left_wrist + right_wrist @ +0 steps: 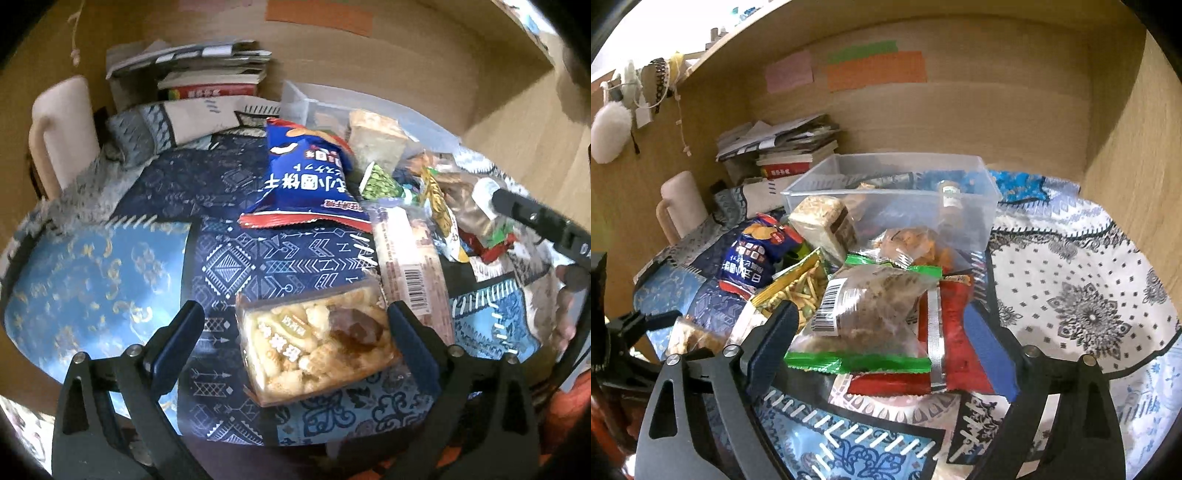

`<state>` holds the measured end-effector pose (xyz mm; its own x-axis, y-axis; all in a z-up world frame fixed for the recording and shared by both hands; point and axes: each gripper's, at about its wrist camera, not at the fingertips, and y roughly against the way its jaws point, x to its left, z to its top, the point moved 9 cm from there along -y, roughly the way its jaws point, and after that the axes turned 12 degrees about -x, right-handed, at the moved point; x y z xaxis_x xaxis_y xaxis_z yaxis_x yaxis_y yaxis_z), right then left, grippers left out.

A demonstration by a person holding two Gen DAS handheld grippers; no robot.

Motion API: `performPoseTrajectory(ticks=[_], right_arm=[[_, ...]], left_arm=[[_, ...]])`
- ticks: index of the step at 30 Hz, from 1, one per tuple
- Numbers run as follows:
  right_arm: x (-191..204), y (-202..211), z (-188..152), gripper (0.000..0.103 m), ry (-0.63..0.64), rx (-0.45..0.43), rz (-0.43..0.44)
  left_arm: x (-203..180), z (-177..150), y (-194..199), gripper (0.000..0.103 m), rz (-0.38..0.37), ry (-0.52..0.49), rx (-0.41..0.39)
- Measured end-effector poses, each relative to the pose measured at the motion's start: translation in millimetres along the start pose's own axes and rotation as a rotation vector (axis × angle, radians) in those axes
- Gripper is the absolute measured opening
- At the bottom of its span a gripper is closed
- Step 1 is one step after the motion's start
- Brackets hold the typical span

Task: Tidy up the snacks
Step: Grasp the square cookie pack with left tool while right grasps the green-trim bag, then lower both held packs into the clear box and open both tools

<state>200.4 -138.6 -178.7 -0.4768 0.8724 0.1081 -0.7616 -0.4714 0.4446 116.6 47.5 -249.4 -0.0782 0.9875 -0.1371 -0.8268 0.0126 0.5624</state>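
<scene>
Left gripper (295,325) spread wide, nothing gripped: the puffed-rice bar packet (314,343) lies flat on the table between its fingers, long axis across the gap, clear of both pads. Right gripper (882,336) is also wide and empty, straddling the green-edged clear packet (864,321), with the clear bin (982,221) just behind the pile.

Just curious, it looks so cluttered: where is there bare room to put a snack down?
Free: white patterned cloth right of the clear plastic bin; blue cloth between the cream mug and blue biscuit bag. Crowded: the snack pile before the bin.
</scene>
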Motion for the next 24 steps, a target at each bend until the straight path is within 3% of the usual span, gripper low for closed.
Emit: performPoseTrajectory(ticks=[5, 7, 9, 12, 15, 24], right_arm=[[2, -11, -4, 0.088, 0.001, 0.028, 0.006], [4, -14, -6, 0.08, 0.003, 0.038, 0.018], [5, -18, -9, 0.064, -0.002, 0.055, 0.031], [6, -19, -10, 0.055, -0.011, 0.057, 0.042], [5, -16, -6, 0.05, -0.019, 0.046, 0.05], [-1, -2, 12, 0.045, -0.019, -0.001, 0.05]], left_arm=[[1, -1, 0, 0.08, -0.035, 0.029, -0.004], [0, 0, 1, 0.078, -0.035, 0.018, -0.005], [-1, 1, 0, 0.077, -0.037, 0.007, -0.007], [-2, 4, 1, 0.076, -0.037, -0.016, -0.008], [-1, 14, -1, 0.076, -0.02, -0.05, -0.025], [-10, 72, 4, 0.075, -0.077, -0.051, -0.101]])
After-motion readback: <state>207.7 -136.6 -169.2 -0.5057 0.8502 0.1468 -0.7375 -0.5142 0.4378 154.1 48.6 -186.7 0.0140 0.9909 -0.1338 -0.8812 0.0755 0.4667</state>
